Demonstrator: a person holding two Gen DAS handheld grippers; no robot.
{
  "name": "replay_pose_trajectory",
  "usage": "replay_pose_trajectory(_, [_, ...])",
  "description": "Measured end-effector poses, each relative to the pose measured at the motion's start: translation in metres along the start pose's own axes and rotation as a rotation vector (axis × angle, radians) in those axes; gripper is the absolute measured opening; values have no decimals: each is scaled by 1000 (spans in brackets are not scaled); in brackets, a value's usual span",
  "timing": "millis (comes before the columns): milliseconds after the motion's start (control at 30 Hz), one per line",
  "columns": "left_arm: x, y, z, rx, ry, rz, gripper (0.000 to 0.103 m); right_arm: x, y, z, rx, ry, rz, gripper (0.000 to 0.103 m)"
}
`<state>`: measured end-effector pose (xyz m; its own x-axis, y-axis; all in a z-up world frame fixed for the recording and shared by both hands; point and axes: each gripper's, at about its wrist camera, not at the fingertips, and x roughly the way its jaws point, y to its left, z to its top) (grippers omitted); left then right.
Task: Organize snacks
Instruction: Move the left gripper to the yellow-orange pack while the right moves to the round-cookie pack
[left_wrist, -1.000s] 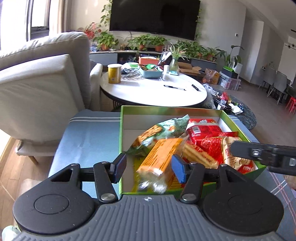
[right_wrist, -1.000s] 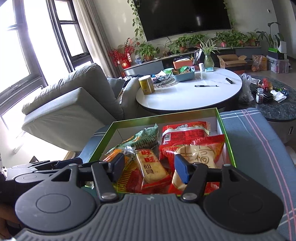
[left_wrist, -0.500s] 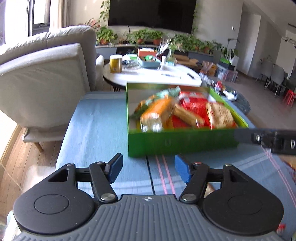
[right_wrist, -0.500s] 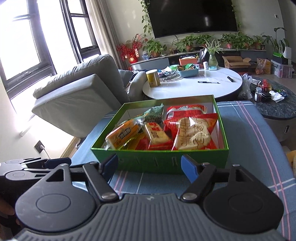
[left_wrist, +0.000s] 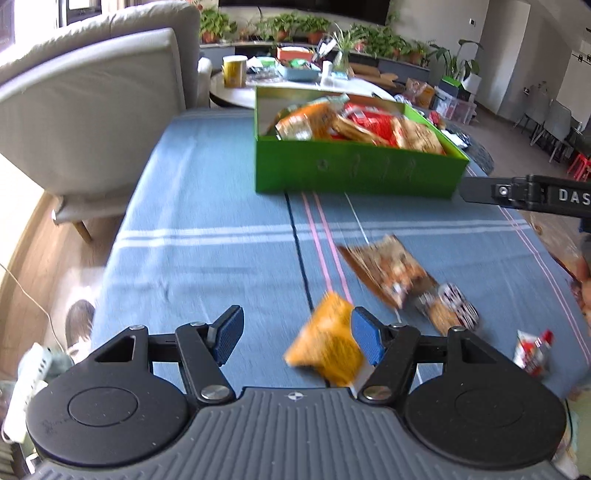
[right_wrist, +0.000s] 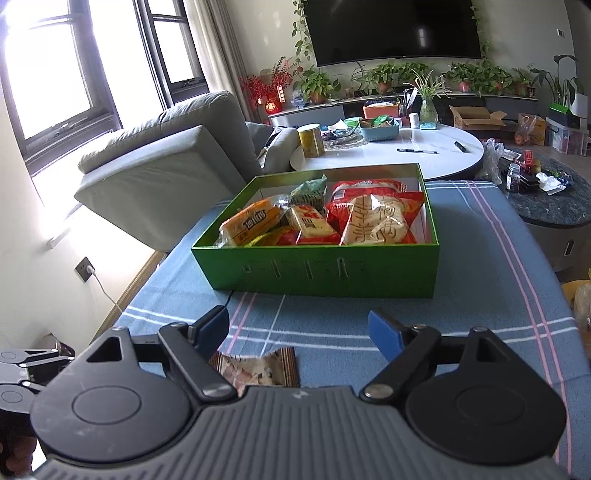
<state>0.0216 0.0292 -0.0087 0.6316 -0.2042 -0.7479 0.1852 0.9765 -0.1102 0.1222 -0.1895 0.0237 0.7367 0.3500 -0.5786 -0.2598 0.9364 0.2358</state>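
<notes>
Sorting Snacks on the Blue Cloth

Hanging over the blue cloth (left_wrist: 207, 206), the left gripper (left_wrist: 297, 334) has its jaws partly apart. They have just been opening. An orange pack (left_wrist: 327, 347) lies between them, close to the right pad. It looks blurry, and I cannot tell if the pad touches it. No pad squeezes it.

More snacks lie on the cloth to the right: a brown pack (left_wrist: 388, 273), a small dark pack (left_wrist: 448, 306) just beside it, and a red pack (left_wrist: 533, 352) near the right edge.

The green box (right_wrist: 325, 273) sits farther off on the cloth. It is full of snacks, orange ones on the left and red ones on the right.

The right gripper (right_wrist: 299, 328) is wide open and holds nothing. It hangs in front of the box. The brown pack (right_wrist: 258, 367) lies flat under it, near its left finger.

Far behind stand a grey sofa (right_wrist: 166, 162), a white table (right_wrist: 406, 155) and a TV (right_wrist: 391, 29).
</notes>
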Motion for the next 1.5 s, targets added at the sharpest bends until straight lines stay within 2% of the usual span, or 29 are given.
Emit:
replay_pose_trajectory(200, [1, -23, -13, 49, 45, -55, 62, -1, 6, -25, -72, 76, 0, 78])
replay_pose_trajectory(400, [12, -29, -16, 5, 103, -68, 62, -8, 2, -45, -80, 96, -18, 78])
replay_pose_trajectory(633, [12, -31, -16, -5, 124, -39, 62, -18, -7, -48, -56, 80, -22, 78])
replay_pose_trajectory(767, [24, -31, -8, -65, 151, -82, 62, -17, -9, -49, -44, 82, -18, 78])
replay_pose_trajectory(900, [37, -28, 3, -121, 156, -67, 62, -16, -9, -51, -41, 88, -16, 78])
replay_pose_trajectory(1200, [55, -25, 24, -147, 174, -50, 62, -19, -13, -52, -30, 86, -17, 78])
replay_pose_trajectory(1500, [51, -10, 28, -177, 159, -29, 62, -20, -13, -53, -41, 93, -20, 78])
